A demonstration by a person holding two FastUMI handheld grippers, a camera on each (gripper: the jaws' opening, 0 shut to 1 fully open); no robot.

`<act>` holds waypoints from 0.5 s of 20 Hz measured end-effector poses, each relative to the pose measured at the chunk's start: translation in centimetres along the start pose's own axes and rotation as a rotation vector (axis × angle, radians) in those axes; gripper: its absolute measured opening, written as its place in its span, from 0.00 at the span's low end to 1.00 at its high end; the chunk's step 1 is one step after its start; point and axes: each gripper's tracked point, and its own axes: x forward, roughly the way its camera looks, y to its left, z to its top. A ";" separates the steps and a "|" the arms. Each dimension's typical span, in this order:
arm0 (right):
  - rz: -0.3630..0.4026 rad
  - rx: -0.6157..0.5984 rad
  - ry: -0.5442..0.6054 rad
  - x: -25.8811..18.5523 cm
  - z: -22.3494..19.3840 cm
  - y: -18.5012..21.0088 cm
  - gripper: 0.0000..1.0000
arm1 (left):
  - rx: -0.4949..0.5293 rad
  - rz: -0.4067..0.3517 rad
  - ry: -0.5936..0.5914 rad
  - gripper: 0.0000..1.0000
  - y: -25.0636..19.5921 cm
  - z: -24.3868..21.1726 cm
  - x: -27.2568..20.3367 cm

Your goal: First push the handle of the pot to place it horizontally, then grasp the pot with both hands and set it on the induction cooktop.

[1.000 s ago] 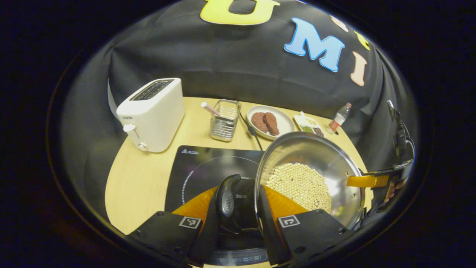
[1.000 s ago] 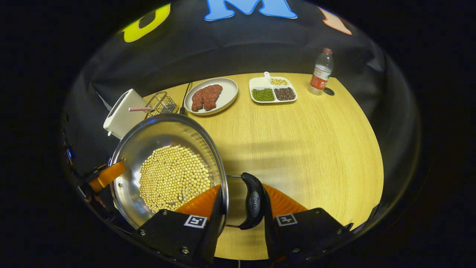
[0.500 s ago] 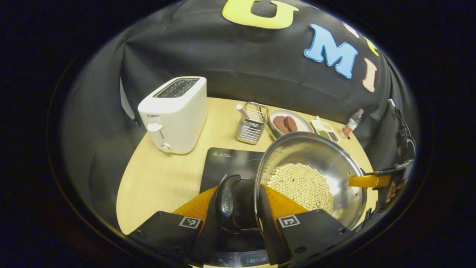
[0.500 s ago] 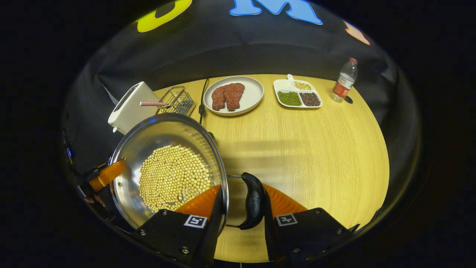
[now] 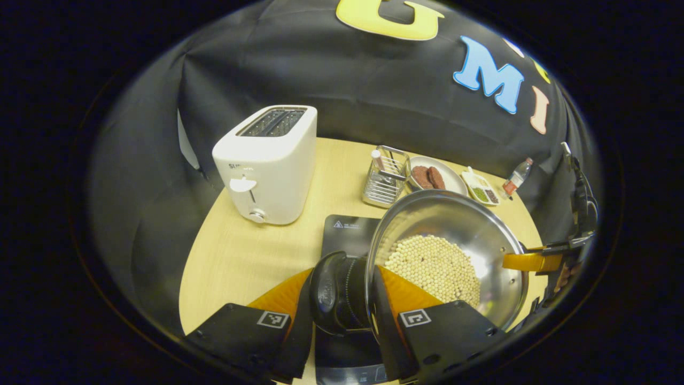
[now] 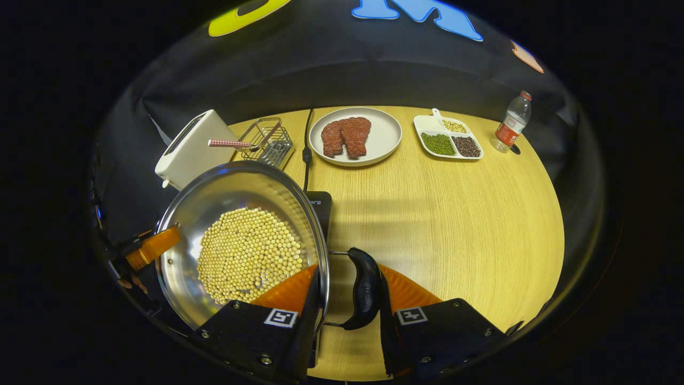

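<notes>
Pot [image 5: 449, 251] of soybeans: lower centre of frame, held above induction cooktop [image 5: 347, 235]. Left gripper [image 5: 342, 299] and right gripper [image 6: 344, 291]: jaws clamped on side handles. Advice: keep level, lower both sides evenly.

We see left gripper view close in at the pot [image 5: 449, 251]'s left side, facing across the counter [image 5: 240, 256] twd the toaster [image 5: 267, 163], right gripper view close at its right side, facing the plate [image 6: 355, 136]; both share pot, toaster, plate.
</notes>
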 end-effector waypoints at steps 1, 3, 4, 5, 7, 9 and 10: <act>-0.001 0.000 0.003 0.1 0.0 0.2 0.53 | 0.008 0.001 0.000 0.61 0.1 0.1 0.1; -0.004 0.003 0.001 0.4 0.1 0.5 0.53 | 0.021 -0.003 0.000 0.63 0.5 0.4 0.3; -0.003 0.010 0.001 0.6 0.0 0.7 0.53 | 0.023 -0.006 0.000 0.63 0.6 0.3 0.6; -0.002 0.015 -0.001 0.8 -0.1 0.7 0.53 | 0.022 -0.011 0.008 0.63 0.8 0.3 1.0; -0.004 0.027 -0.009 0.9 -0.3 0.8 0.53 | 0.025 -0.017 0.010 0.58 1.1 0.1 1.6; -0.001 0.034 -0.030 1.2 -0.3 0.8 0.53 | 0.025 -0.028 0.002 0.58 1.3 0.2 2.1; 0.006 0.038 -0.043 1.3 -0.1 0.9 0.53 | 0.017 -0.032 0.001 0.61 1.5 -0.2 2.2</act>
